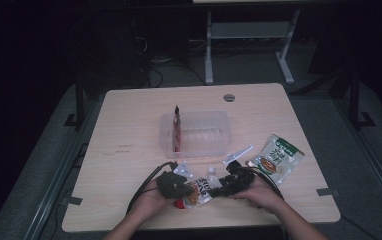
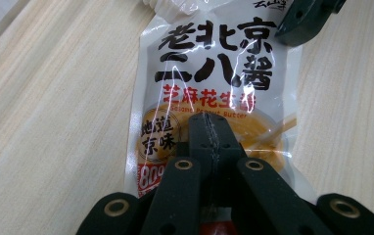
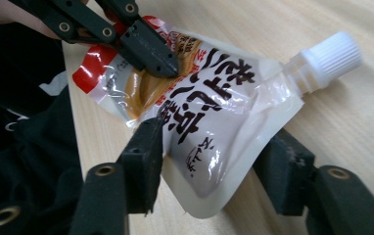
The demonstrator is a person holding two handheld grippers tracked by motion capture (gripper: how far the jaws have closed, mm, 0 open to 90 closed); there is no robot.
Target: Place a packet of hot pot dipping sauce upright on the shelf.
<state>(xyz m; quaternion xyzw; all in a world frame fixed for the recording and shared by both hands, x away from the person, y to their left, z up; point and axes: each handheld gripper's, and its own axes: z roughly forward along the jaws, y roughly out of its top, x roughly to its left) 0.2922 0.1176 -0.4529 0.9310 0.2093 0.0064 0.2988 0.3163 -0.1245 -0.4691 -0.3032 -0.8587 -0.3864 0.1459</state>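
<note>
A sauce pouch (image 1: 202,190) with a white screw cap (image 3: 329,58) lies near the table's front edge, between both grippers. Black characters and an orange picture show on its face (image 2: 209,73). My left gripper (image 2: 208,122) is shut, with nothing in the seam between its jaws. Its tip (image 3: 163,61) presses down on the pouch's face near the red bottom end. My right gripper (image 3: 214,152) straddles the pouch just below the spout. Its pads (image 3: 148,147) touch both side edges, and the pouch bulges between them. One of its jaws reaches into the left gripper view.
A clear plastic tub (image 1: 194,115) stands mid-table with a red packet (image 1: 177,127) upright against its left wall. A green packet (image 1: 277,156) and a clear sachet (image 1: 238,154) lie to the right. Cables trail off the front edge.
</note>
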